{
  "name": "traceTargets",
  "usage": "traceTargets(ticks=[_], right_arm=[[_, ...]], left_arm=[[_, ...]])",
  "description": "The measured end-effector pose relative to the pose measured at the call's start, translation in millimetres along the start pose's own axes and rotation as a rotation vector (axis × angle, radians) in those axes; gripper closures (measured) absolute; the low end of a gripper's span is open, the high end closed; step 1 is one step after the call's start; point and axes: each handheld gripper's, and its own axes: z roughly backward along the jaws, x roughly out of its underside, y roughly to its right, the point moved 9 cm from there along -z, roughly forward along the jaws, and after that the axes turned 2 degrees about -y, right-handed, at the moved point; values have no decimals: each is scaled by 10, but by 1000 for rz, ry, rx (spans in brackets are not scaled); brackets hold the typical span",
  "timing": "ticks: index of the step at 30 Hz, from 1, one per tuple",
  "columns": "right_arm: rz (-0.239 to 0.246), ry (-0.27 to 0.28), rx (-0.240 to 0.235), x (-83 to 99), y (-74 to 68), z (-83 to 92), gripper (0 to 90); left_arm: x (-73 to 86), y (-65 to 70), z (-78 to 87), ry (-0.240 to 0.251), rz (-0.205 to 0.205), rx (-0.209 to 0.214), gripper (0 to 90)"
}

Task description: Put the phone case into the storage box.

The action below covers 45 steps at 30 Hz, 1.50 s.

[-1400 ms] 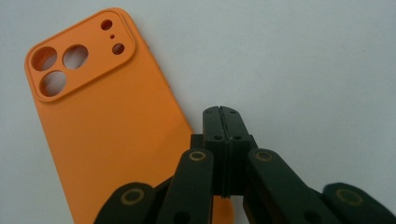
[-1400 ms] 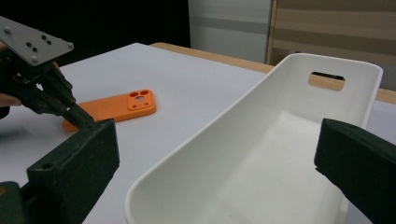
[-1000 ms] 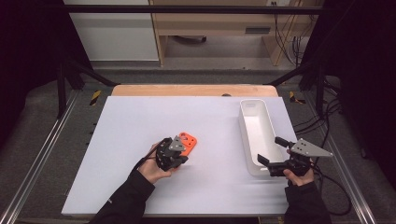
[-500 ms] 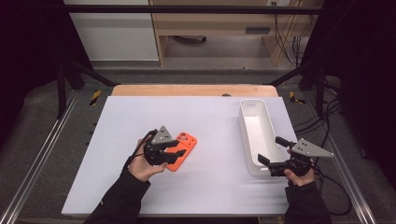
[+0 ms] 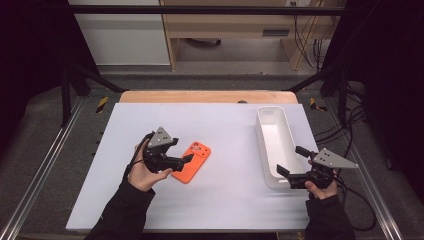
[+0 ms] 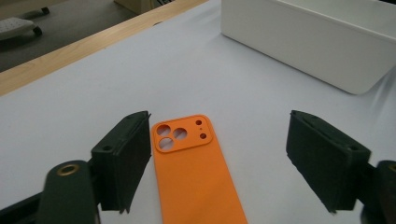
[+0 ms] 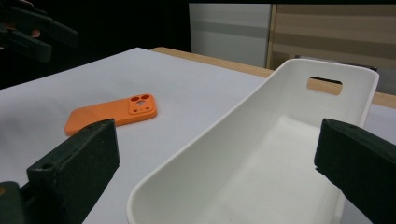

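Note:
An orange phone case point(image 5: 192, 161) point(image 6: 191, 163) lies flat on the white table point(image 5: 225, 125), camera cut-outs pointing away from me. My left gripper point(image 5: 181, 150) point(image 6: 219, 128) hovers just above its near-left end. Its jaws have just been opening and now stand wide, the case lying below and between them, untouched. My right gripper point(image 5: 288, 160) point(image 7: 215, 154) is open at the near end of the empty white tray point(image 5: 272, 145) point(image 7: 224, 140), one jaw on each side of the tray's end. The case point(image 7: 112, 112) and the left gripper point(image 7: 28, 28) appear farther off in the right gripper view.
The tray runs lengthwise along the table's right side and has a handle slot point(image 7: 324, 84) in its far wall. A wooden strip point(image 5: 205, 96) borders the table's far edge. Metal rails point(image 5: 45, 165) flank the table, and cables point(image 5: 340, 135) lie to the right.
The left gripper has opened and let go of the orange case, then lifted and drawn back to the left. The case now rests flat on the table. The right gripper has stayed put.

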Motion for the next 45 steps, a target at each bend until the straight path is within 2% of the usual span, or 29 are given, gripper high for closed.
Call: traceTargets(ticks=[4,11,13,20,29,45], right_arm=[[0,-1,0,2,2,3,4],[1,-1,2,3,4,1,4],[-1,-1,3,1,6,6,4],[-2,-3,6,3,11,6,4],[0,0,7,0,17,8,4],[1,-6,1,10,3,-7,4]], left_arm=[[-13,-38,-9,-3,8,-24,113],[-40,-73,-41,-5,24,-29,62],[-44,-107,-63,-5,32,-41,51],[-44,-187,-213,-33,41,-45,29],[-19,-197,-391,-52,49,-46,18],[165,-201,-645,-126,50,-44,11]])
